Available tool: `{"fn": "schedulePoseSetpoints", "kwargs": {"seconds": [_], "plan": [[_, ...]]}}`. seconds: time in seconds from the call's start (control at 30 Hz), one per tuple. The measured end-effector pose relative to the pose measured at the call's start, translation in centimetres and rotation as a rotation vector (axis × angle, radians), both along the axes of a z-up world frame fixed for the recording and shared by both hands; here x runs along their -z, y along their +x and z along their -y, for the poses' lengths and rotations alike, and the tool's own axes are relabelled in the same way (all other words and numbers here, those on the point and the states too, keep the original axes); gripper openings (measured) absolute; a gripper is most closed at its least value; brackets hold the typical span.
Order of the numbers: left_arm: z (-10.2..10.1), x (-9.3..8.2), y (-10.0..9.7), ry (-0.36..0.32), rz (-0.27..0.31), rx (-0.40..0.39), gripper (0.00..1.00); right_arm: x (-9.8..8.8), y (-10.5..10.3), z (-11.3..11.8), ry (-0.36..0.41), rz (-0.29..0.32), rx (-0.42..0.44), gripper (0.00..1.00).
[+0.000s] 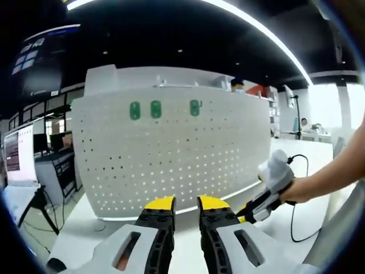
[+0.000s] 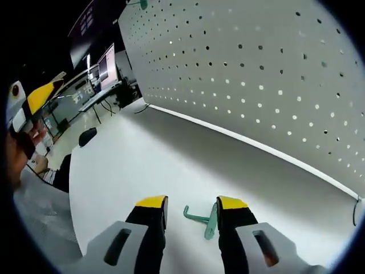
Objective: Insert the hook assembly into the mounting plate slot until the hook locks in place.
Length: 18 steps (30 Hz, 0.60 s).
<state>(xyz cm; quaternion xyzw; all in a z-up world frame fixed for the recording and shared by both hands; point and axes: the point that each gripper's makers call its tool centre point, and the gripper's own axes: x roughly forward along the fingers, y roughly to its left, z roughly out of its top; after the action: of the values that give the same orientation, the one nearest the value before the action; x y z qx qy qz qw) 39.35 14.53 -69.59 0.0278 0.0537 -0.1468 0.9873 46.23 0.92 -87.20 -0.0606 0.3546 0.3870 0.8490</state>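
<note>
A white pegboard mounting plate (image 1: 171,160) stands upright on the white table, with three green hooks (image 1: 155,109) mounted near its top. In the right gripper view a loose green hook assembly (image 2: 205,220) lies flat on the table. My right gripper (image 2: 191,204) is open, low over the table, and the hook lies between its fingertips, close to the right finger. My left gripper (image 1: 186,205) faces the pegboard with a narrow gap between its jaws and nothing in it. The right gripper (image 1: 265,197) shows low at the right in a hand.
The pegboard (image 2: 256,80) runs along the upper right of the right gripper view. Monitors and desks (image 2: 97,80) stand beyond the table's far end. The left gripper's yellow tip (image 2: 40,97) shows at the left edge. A black cable (image 1: 296,200) lies on the table at the right.
</note>
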Motion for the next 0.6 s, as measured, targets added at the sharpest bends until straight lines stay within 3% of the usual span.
{"fn": "schedulePoseSetpoints", "kwargs": {"seconds": [0.6], "plan": [[0.5, 0.3, -0.2, -0.001, -0.008, 0.017, 0.15, 0.2, 0.3, 1.5, -0.136, 0.081, 0.016, 0.14]]}}
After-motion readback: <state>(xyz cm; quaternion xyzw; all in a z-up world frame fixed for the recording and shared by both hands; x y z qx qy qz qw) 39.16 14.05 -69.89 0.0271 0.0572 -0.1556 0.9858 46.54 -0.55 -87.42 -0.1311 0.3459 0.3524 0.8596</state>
